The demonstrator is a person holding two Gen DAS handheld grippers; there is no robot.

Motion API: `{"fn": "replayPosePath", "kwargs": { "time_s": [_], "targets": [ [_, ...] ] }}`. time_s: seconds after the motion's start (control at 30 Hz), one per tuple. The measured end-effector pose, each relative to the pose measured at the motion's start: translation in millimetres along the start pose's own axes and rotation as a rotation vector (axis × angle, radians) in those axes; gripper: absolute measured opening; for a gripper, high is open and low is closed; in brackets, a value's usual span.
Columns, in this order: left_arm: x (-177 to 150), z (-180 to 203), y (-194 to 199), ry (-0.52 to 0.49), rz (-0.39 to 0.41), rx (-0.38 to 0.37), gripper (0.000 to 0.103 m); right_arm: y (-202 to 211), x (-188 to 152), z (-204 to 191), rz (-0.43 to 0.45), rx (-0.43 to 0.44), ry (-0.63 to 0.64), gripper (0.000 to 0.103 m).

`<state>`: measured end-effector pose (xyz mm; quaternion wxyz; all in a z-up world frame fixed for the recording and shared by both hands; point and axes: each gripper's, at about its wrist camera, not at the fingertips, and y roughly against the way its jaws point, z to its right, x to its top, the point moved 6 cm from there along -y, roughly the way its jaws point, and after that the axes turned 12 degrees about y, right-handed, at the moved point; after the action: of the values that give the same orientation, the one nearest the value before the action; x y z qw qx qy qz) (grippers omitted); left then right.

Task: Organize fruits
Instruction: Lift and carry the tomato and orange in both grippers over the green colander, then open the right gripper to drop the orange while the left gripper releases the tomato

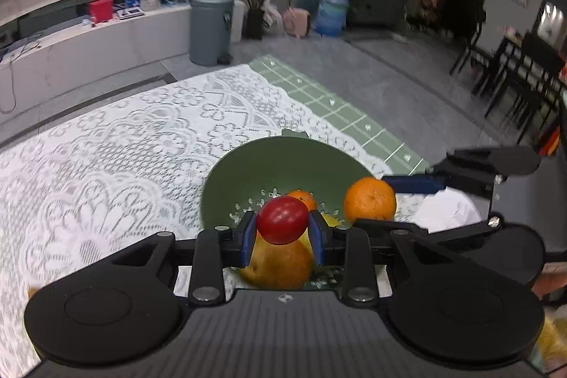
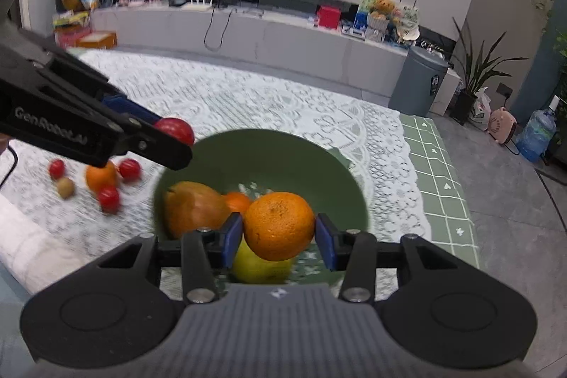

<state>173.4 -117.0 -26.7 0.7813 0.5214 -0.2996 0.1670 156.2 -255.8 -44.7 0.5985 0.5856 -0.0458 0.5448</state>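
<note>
Green plastic, perforated at the bottom: the colander bowl (image 2: 262, 162) sits on the lace cloth (image 2: 248, 101) near the table's right edge, where the checked green undercloth (image 2: 439, 172) shows.

Both claws hang over it loaded. The left gripper (image 1: 282, 231) is clamped on a small red tomato (image 1: 282, 218), pads pressing its two sides. The right gripper (image 2: 279, 232) is clamped on an orange mandarin (image 2: 279, 225), held across its widest part.

I'd expect the tomato to be light, smooth-skinned and easily bruised or split, so a gentle squeeze at the middle suits it. The mandarin looks heavier, with a dimpled peel that gives the pads purchase, and soft enough to dent. Both are round and will likely roll once they land.

Already in the bowl lie a brownish pear (image 2: 193, 206), a second small mandarin (image 2: 238, 201) and a yellow-green fruit (image 2: 260, 266).

Only the right wrist view shows what waits near the table's left side: three more tomatoes (image 2: 129, 169), another orange (image 2: 101, 178) and a small brown fruit (image 2: 65, 187), all blurred. The left wrist view shows both loads side by side over the bowl.
</note>
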Motion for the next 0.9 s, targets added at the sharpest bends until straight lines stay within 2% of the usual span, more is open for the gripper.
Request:
{"fn": "replayPosePath", "kwargs": {
  "time_s": [0.13, 0.37, 0.57, 0.77, 0.9],
  "targets": [
    [7.3, 3.3, -32.1, -0.030, -0.059, 0.027, 0.035, -24.2, 2.4, 14.5, -0.068, 0.041, 0.051, 0.042],
    [10.8, 2.4, -70.2, -0.025, -0.127, 0.067, 0.035, -55.7, 2.4, 24.5, -0.165, 0.052, 0.174, 0.042],
    [5.3, 6.7, -91.3, -0.061, -0.150, 0.155, 0.035, -69.9, -0.5, 19.7, -0.215, 0.077, 0.281, 0.042],
    [4.3, 3.5, -105.9, -0.048, -0.191, 0.144, 0.035, -82.5, -2.0, 14.0, -0.256, 0.097, 0.380, 0.042],
    [2.6, 4.0, -113.9, -0.076, -0.229, 0.133, 0.035, -86.1, -2.3, 13.8, -0.261, 0.116, 0.407, 0.042]
  ]
}}
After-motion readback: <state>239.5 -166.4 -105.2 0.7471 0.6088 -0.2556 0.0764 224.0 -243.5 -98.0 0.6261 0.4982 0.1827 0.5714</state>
